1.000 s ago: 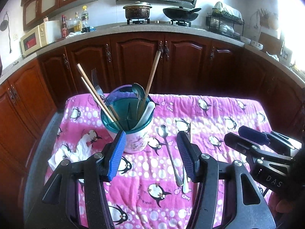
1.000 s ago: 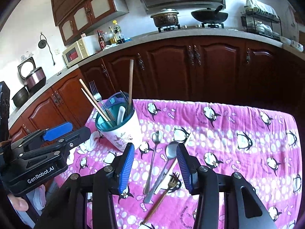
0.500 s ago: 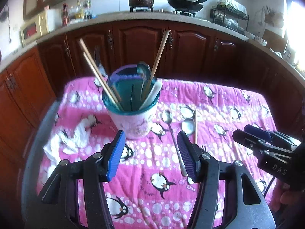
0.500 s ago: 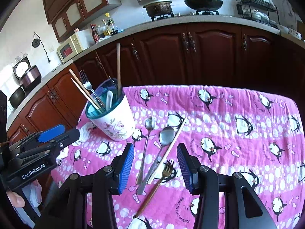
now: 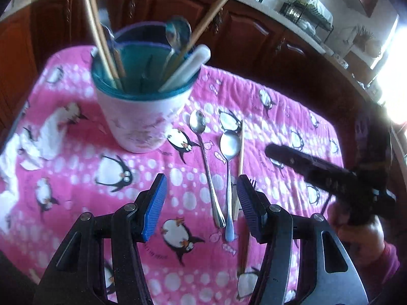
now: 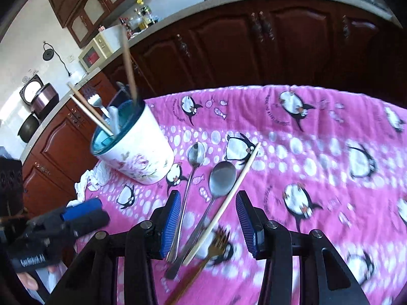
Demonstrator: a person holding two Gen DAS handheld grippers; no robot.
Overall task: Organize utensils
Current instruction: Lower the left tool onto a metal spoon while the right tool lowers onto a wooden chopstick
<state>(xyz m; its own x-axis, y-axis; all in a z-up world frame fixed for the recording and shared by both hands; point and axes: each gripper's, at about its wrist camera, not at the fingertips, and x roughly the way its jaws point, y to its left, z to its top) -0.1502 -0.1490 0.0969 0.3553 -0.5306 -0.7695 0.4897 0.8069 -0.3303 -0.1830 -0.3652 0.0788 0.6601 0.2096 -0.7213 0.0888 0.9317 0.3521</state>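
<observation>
A white floral utensil cup (image 5: 142, 122) with a teal rim stands on the pink penguin cloth (image 5: 76, 178) and holds chopsticks, spoons and a fork; it also shows in the right wrist view (image 6: 137, 157). On the cloth lie a small spoon (image 6: 195, 155), a larger spoon (image 6: 221, 178), one chopstick (image 6: 229, 198) and a gold fork (image 6: 216, 241). My right gripper (image 6: 207, 218) is open, low over these utensils. My left gripper (image 5: 201, 203) is open above the spoon handles (image 5: 216, 203).
A crumpled white tissue (image 5: 45, 137) lies left of the cup. Dark wood cabinets (image 6: 254, 45) and a counter with a microwave (image 6: 94, 53) ring the table. The cloth's right half (image 6: 330, 178) holds no utensils.
Both grippers have moved forward and down toward the loose utensils on the cloth. The cup and utensils now look closer. Both stay open.
</observation>
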